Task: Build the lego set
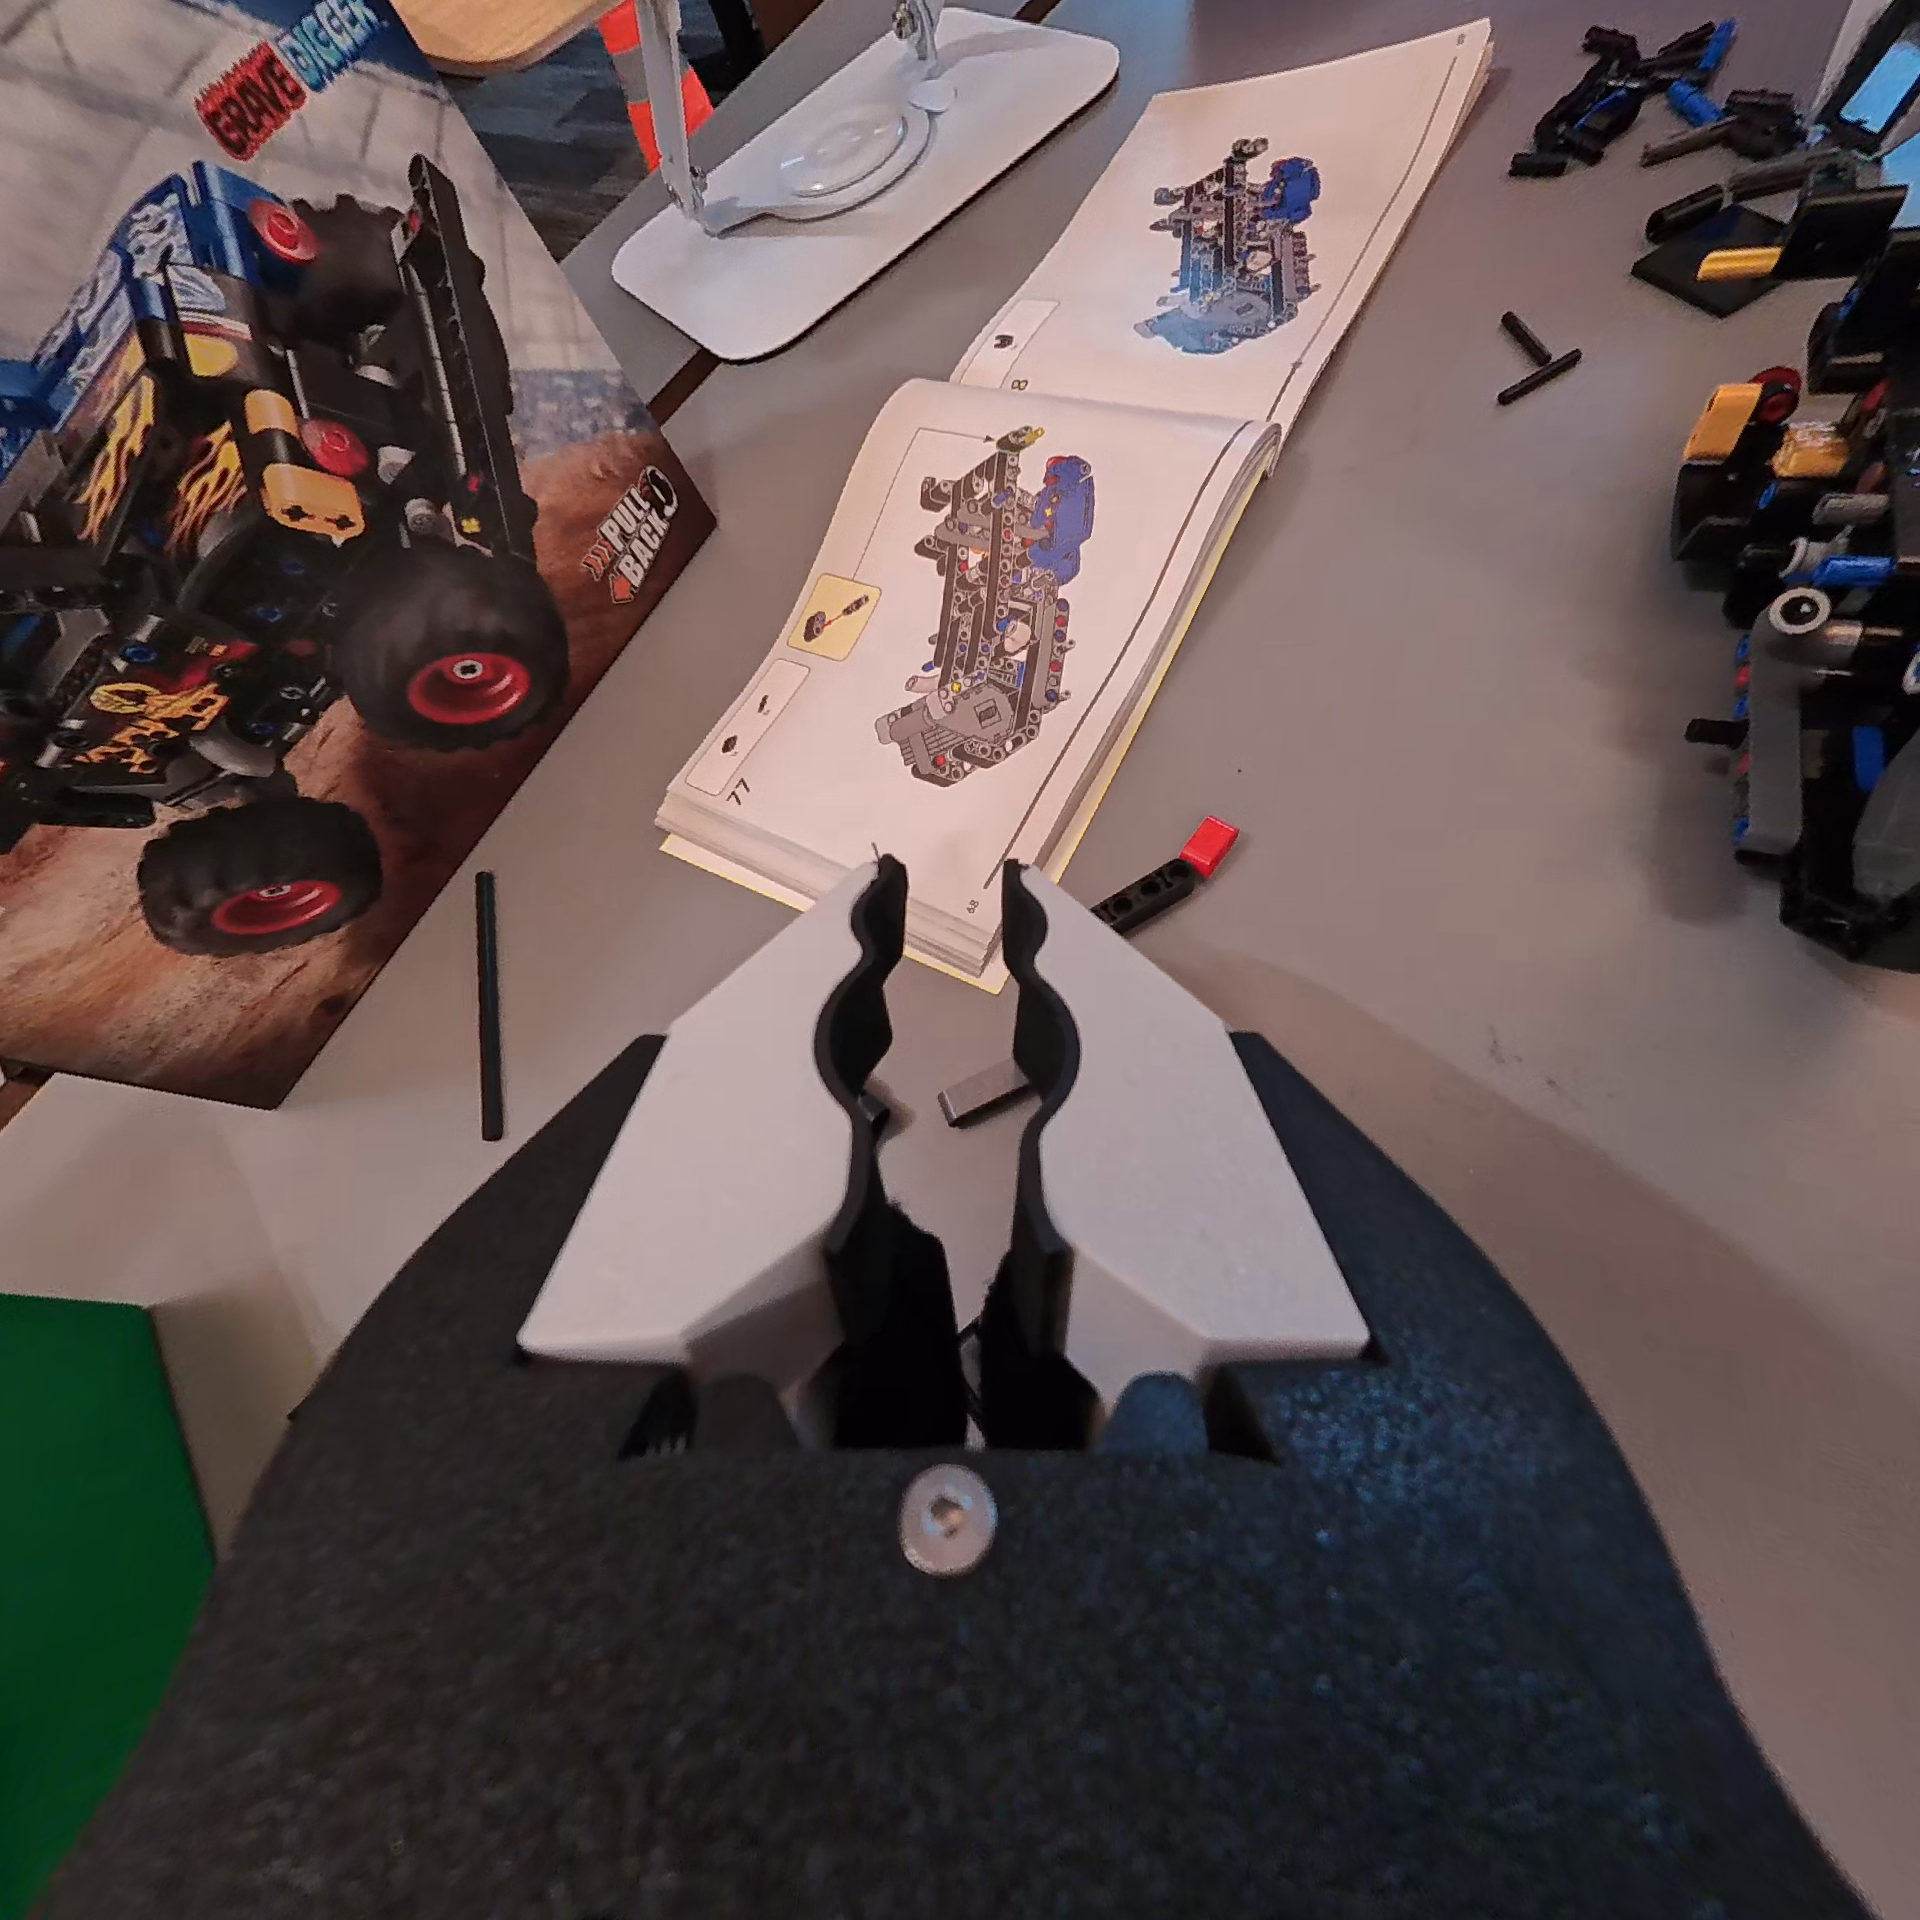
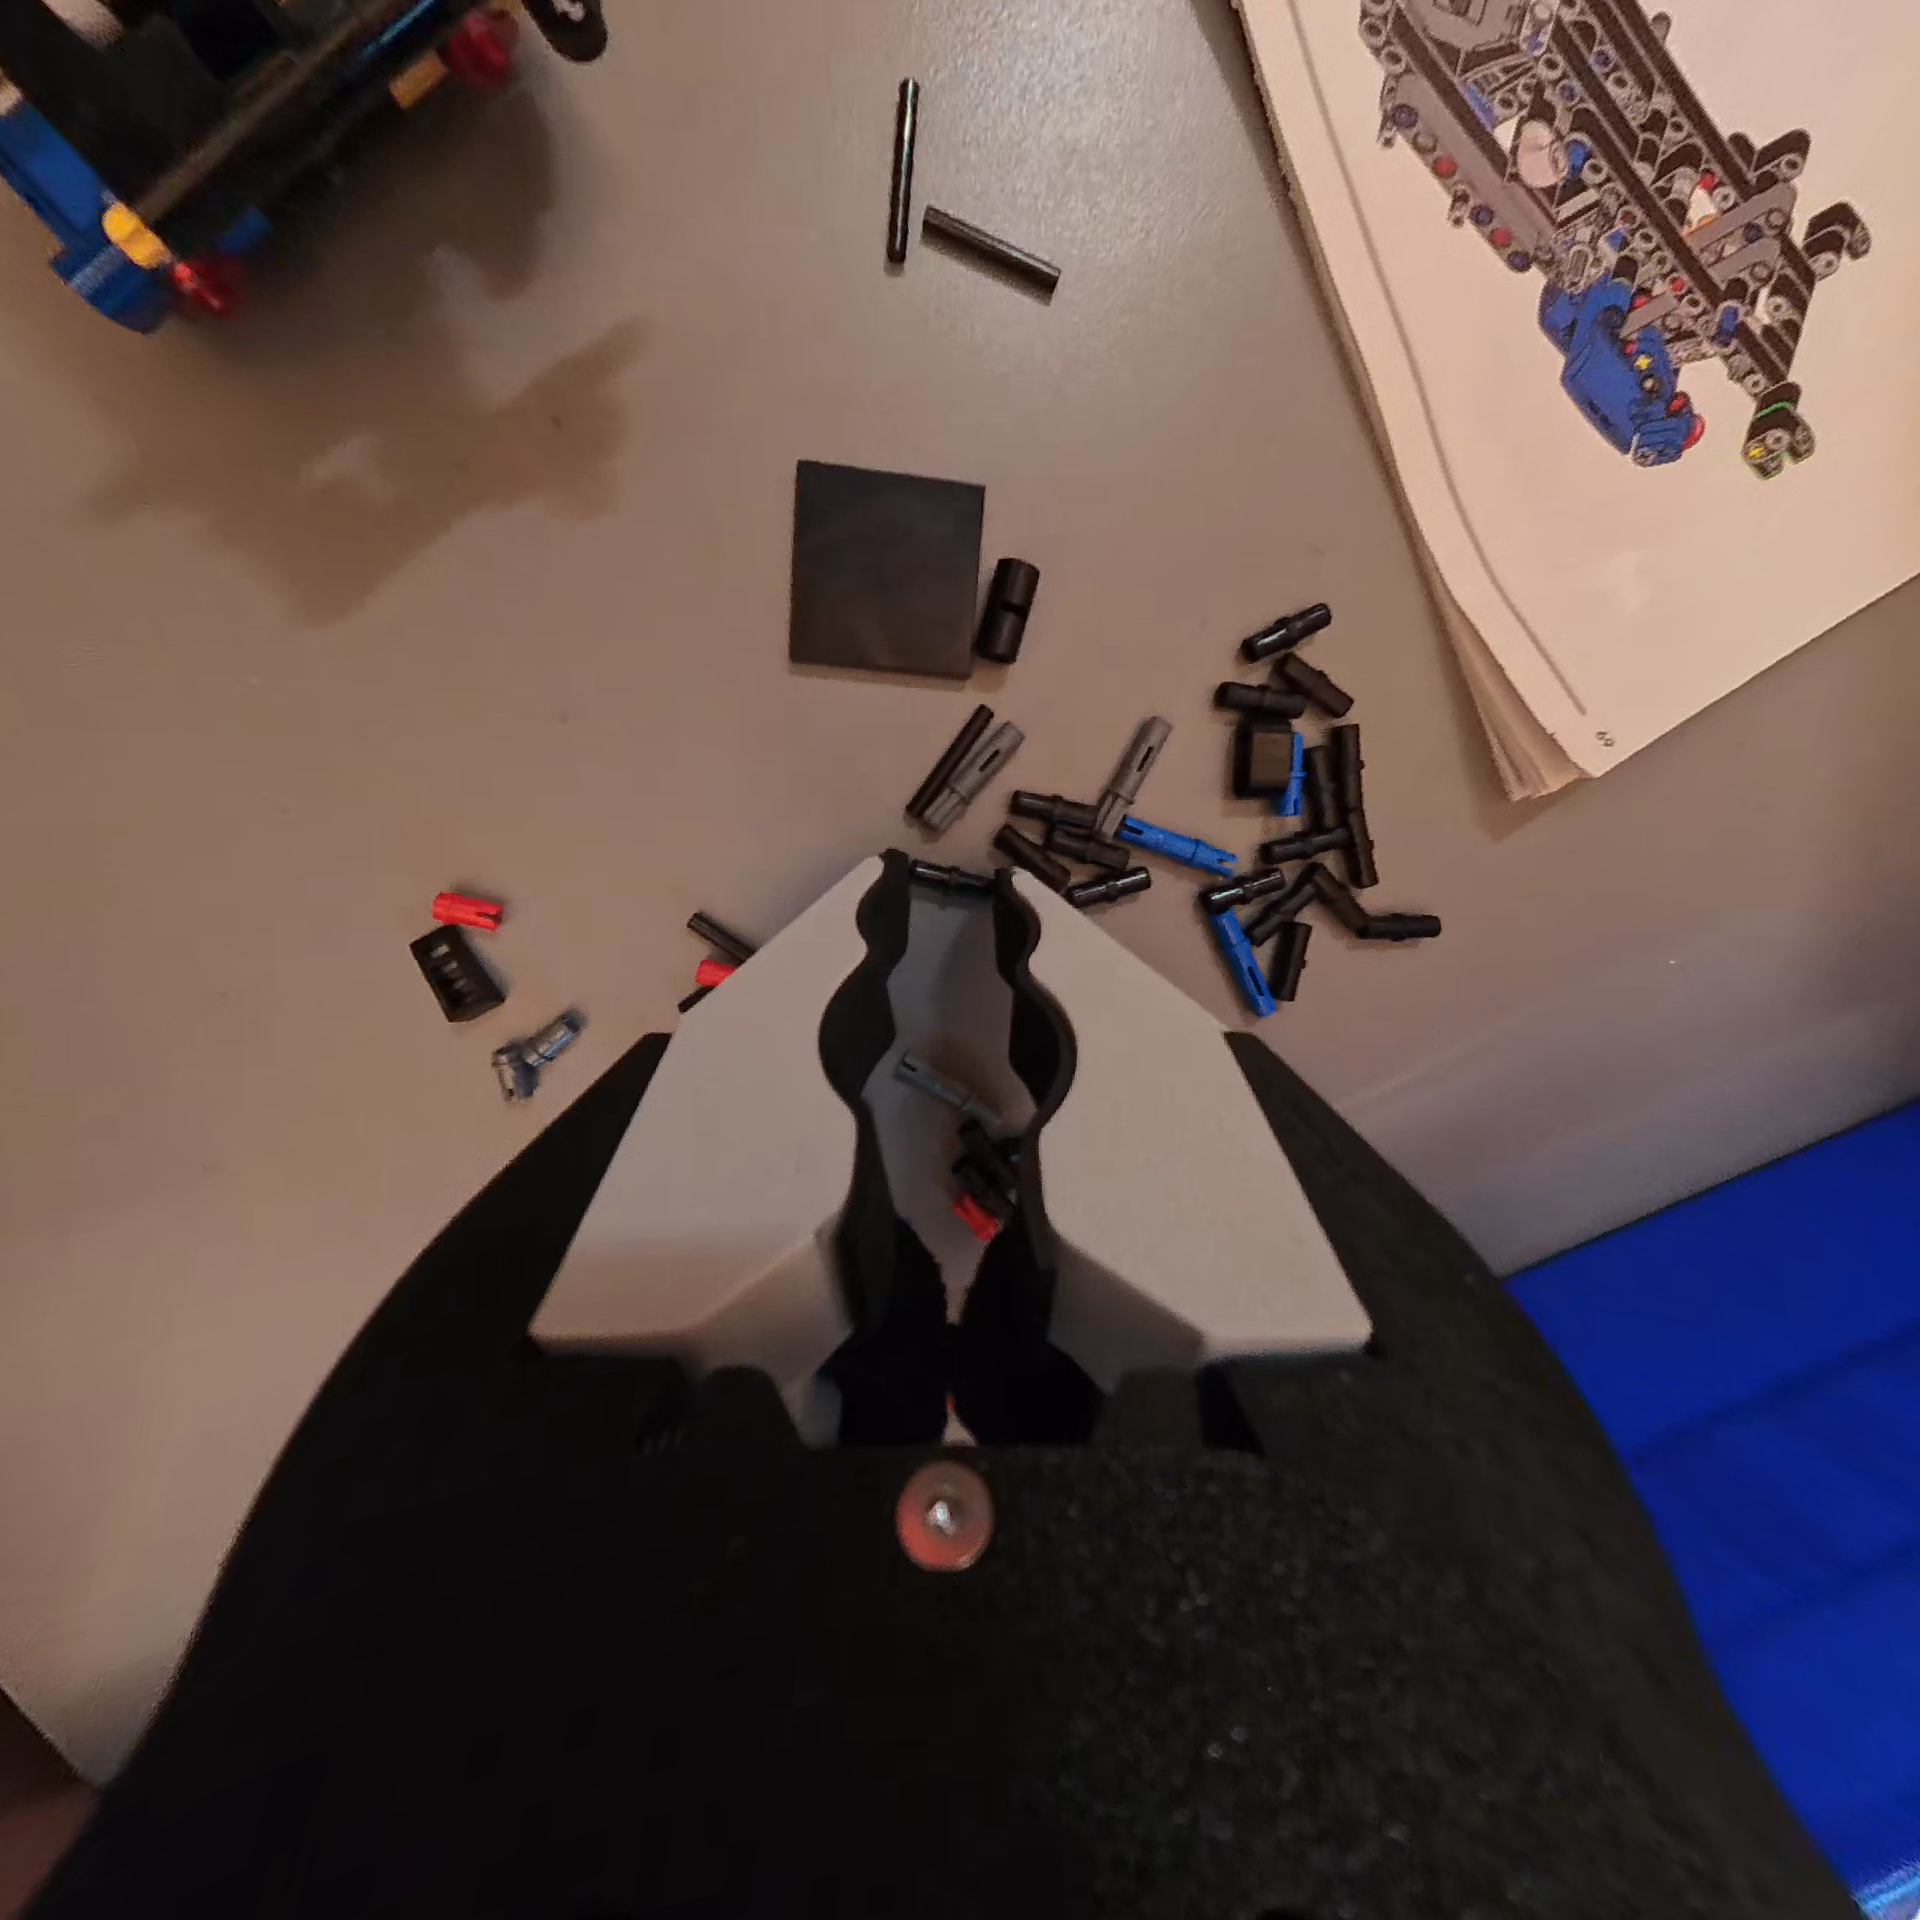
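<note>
In the right wrist view my right gripper (image 2: pixel 948 875) is low over the grey table, and a short black pin (image 2: pixel 948 875) spans the gap between its fingertips, held end to end. A pile of black, blue and grey pins (image 2: pixel 1226 831) lies just right of the tips. The partly built truck (image 2: pixel 156 135) is at the top left. In the left wrist view my left gripper (image 1: pixel 956 878) is open and empty over the near edge of the open instruction booklet (image 1: pixel 987 623). A small dark grey piece (image 1: pixel 982 1099) lies on the table under its fingers. The truck (image 1: pixel 1808 623) stands at the far right.
The set's box (image 1: pixel 260 520) lies at the left, with a black axle (image 1: pixel 486 1003) beside it. A black beam with a red piece (image 1: pixel 1153 894) lies near the booklet. A white lamp base (image 1: pixel 862 177) stands behind. A black square plate (image 2: pixel 883 571), two axles (image 2: pixel 989 249) and a red pin (image 2: pixel 468 907) lie ahead. Some 35 cm of space lies between my two pairs of fingers. My right tips are about 35 cm from the small dark grey piece (image 1: pixel 982 1099), my left tips only 7 cm.
</note>
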The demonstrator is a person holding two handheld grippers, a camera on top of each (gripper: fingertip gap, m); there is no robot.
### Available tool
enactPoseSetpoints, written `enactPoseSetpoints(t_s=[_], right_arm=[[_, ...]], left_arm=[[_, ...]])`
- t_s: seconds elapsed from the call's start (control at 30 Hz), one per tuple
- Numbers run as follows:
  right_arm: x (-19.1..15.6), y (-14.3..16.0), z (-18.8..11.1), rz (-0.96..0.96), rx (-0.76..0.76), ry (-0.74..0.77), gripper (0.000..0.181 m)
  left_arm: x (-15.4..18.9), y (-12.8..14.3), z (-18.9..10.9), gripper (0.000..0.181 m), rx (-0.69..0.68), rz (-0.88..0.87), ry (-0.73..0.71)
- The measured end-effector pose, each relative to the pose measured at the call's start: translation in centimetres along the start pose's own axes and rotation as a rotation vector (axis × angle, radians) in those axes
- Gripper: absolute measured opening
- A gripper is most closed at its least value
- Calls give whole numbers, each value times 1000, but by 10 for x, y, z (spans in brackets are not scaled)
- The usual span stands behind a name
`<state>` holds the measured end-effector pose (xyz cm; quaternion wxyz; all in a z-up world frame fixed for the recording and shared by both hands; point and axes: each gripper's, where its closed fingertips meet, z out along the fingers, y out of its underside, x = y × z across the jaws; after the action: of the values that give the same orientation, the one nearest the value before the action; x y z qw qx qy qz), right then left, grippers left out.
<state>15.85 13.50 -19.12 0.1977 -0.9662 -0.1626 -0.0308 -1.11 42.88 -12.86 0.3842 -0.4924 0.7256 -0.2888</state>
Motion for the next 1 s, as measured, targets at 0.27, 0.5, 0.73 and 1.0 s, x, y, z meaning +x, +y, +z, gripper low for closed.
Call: enactPoseSetpoints(t_s=[0.27, 0.5, 0.73, 1.0], right_arm=[[-20, -21, -12, -98, 95, -40, 15], [-121, -81, -23, -342, 349, -364, 15], [-156, -78, 8, -396, 268, -484, 15], [-154, -80, 11, -426, 275, -426, 15]], left_arm=[[-2, -2, -2, 16, 7, 3, -10], [-4, -3, -3, 16, 9, 7, -18], [-7, 0, -3, 16, 3, 4, -25], [-7, 7, 4, 16, -17, -17, -6]])
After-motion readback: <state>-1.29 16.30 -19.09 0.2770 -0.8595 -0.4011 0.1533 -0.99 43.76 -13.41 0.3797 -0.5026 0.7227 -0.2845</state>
